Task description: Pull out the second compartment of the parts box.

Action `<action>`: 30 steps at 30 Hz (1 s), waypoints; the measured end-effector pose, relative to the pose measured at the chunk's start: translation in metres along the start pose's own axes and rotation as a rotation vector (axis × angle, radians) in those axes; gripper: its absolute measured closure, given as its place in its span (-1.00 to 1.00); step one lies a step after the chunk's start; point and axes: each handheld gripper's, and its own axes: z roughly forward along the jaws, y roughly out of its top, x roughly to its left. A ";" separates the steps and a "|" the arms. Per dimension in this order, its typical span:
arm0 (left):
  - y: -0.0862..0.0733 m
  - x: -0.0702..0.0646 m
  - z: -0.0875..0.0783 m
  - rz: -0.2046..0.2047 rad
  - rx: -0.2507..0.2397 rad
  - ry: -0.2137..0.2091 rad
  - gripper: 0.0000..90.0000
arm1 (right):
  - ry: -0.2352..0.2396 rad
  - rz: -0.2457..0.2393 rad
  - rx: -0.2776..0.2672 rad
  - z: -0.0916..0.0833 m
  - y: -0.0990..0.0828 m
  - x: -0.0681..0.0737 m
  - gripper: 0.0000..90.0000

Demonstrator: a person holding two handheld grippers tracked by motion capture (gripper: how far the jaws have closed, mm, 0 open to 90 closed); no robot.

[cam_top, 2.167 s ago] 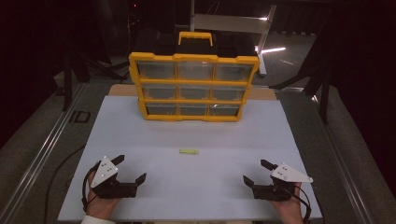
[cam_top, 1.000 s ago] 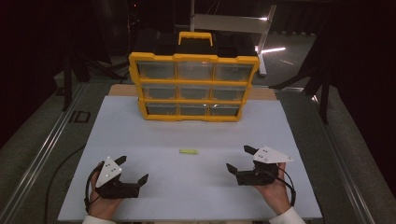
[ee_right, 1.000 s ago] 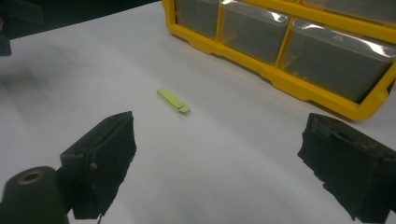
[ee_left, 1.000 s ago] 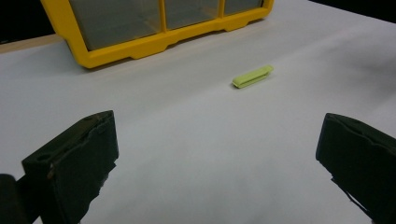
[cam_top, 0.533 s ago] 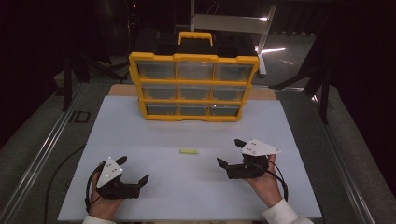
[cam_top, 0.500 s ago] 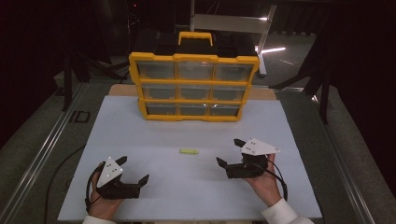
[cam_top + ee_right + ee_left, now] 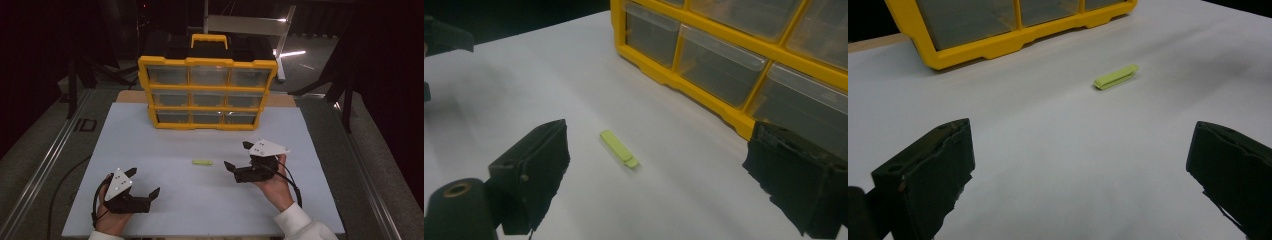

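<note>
1. yellow-green clip (image 7: 202, 162) lies flat on the white surface (image 7: 165, 200), untouched, in front of the yellow drawer cabinet (image 7: 207, 92).
2. my right tongs (image 7: 239, 159) hang near it, jaws apart, nothing gripped.
3. my left tongs (image 7: 144, 182) sit wide apart, farther off.
4. i judge the grasp and everything beyond is left.

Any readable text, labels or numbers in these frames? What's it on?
None readable.
Yellow drawer cabinet: no label or brand legible on frame or clear drawers.
Small green clip: plain, no marking.
White tabletop: blank.
Grey plate on the right gripper: dark dots, no lettering.
</note>
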 end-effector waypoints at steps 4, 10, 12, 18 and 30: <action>0.000 0.000 0.000 0.001 0.001 0.000 -1.00 | 0.005 0.007 0.005 0.005 0.002 -0.003 -0.78; 0.000 0.000 0.000 0.004 0.001 0.000 -1.00 | 0.024 0.028 0.013 0.012 0.004 -0.007 -0.78; 0.000 0.000 0.000 0.003 0.002 -0.001 -1.00 | 0.023 0.029 0.015 0.014 0.005 -0.008 -0.78; 0.000 0.000 0.001 0.005 0.003 -0.002 -1.00 | 0.022 0.033 0.020 0.021 0.011 -0.010 -0.78; 0.000 0.000 0.000 0.004 0.003 -0.003 -1.00 | 0.012 -0.028 0.040 0.042 0.033 -0.003 -0.78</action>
